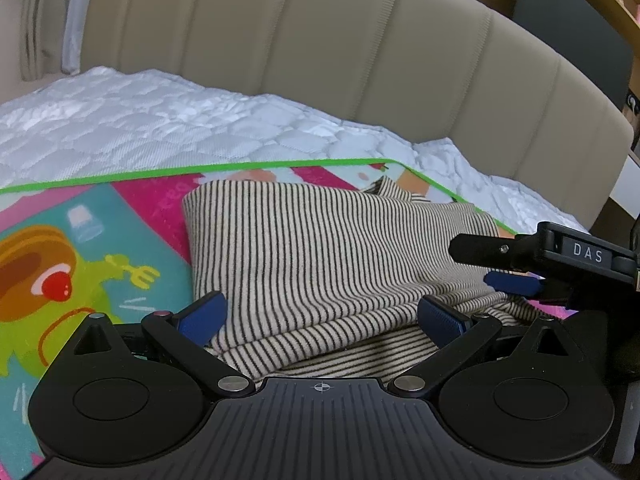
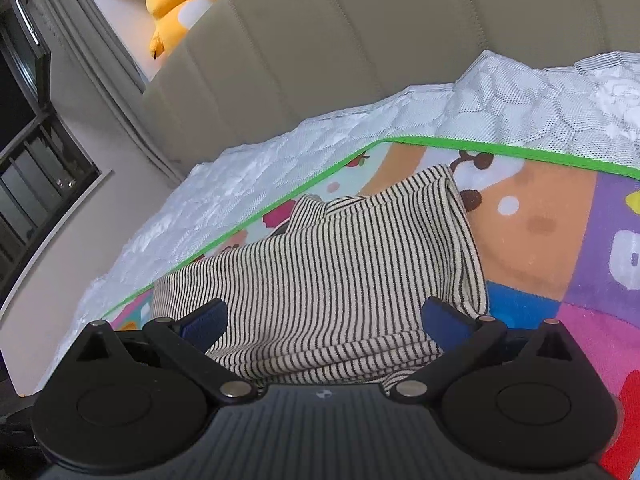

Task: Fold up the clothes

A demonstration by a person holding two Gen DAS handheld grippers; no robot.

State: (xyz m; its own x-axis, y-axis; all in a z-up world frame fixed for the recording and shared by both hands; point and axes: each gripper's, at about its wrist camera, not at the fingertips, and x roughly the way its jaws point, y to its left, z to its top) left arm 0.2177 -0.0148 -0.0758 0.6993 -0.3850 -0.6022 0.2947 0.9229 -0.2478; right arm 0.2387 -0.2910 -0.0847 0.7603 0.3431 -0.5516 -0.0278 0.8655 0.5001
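A cream garment with thin dark stripes (image 1: 320, 248) lies folded in layers on a colourful play mat (image 1: 92, 248). My left gripper (image 1: 322, 316) stands open at the garment's near edge, and the layered cloth lies between its blue pads (image 1: 202, 316), which are spread wide apart. In the left wrist view the right gripper (image 1: 512, 268) comes in from the right, low over the garment's right end. In the right wrist view my right gripper (image 2: 324, 318) is open too, with the striped garment (image 2: 360, 264) filling the gap between its blue pads (image 2: 444, 320).
The play mat (image 2: 540, 216) with its green border rests on a white quilted mattress (image 1: 132, 128). A beige padded headboard (image 1: 360, 48) rises behind. A yellow plush toy (image 2: 172, 0) sits on a ledge beyond it, and a window (image 2: 36, 152) is at the left.
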